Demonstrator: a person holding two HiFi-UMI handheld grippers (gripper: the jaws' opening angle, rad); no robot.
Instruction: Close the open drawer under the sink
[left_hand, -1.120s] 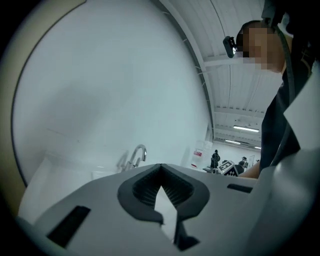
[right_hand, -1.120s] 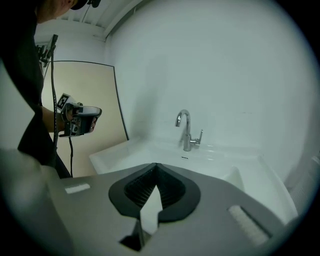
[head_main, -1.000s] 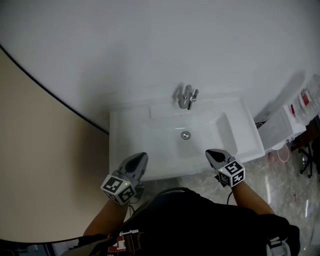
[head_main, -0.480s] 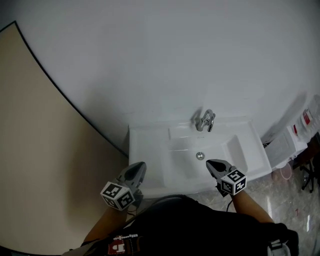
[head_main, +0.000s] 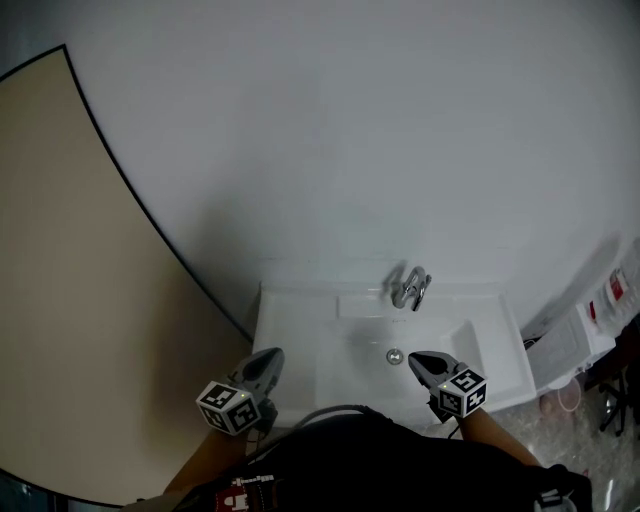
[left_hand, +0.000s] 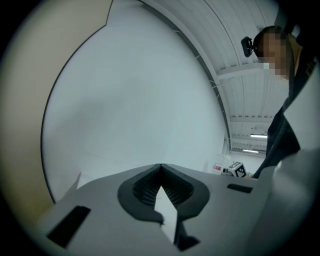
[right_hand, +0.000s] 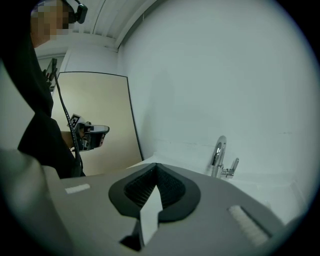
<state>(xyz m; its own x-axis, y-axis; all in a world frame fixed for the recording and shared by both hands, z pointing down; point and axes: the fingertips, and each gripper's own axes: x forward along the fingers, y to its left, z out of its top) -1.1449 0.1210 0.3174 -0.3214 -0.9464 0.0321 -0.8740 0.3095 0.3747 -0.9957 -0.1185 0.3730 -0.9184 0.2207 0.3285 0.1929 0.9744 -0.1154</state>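
Looking steeply down in the head view, found the white sink (head_main: 300, 325) set against a white wall, with the faucet (head_main: 411, 289) at its back edge. Located no drawer: the open drawer under the sink was hidden below the basin and behind the person's dark torso, so its position could not be confirmed. Noted the left hand-held gripper (head_main: 270, 354) near the sink's front left corner. Noted the right hand-held gripper (head_main: 417, 358) over the front of the basin, beside the drain (head_main: 395, 356). Saw red-and-white labels on white items (head_main: 612, 290) at far right, print too small to read. Read only black-and-white squares on the marker cubes (head_main: 228, 408), no lettering.

In the left gripper view, confirmed jaws closed tip to tip with nothing between them. Saw only bare wall and a beige panel (left_hand: 30, 100) ahead. Found no writing.

In the right gripper view, confirmed jaws likewise pressed together and empty, with the faucet ahead to the right. Made out no brand mark on the faucet.

Judged the main hazard to be lowering toward a drawer not in sight, risking a knock against the sink's front edge. Judged the second hazard to be pushing off-centre with narrow closed tips, likely to skew the drawer or let the tips slide off its front.
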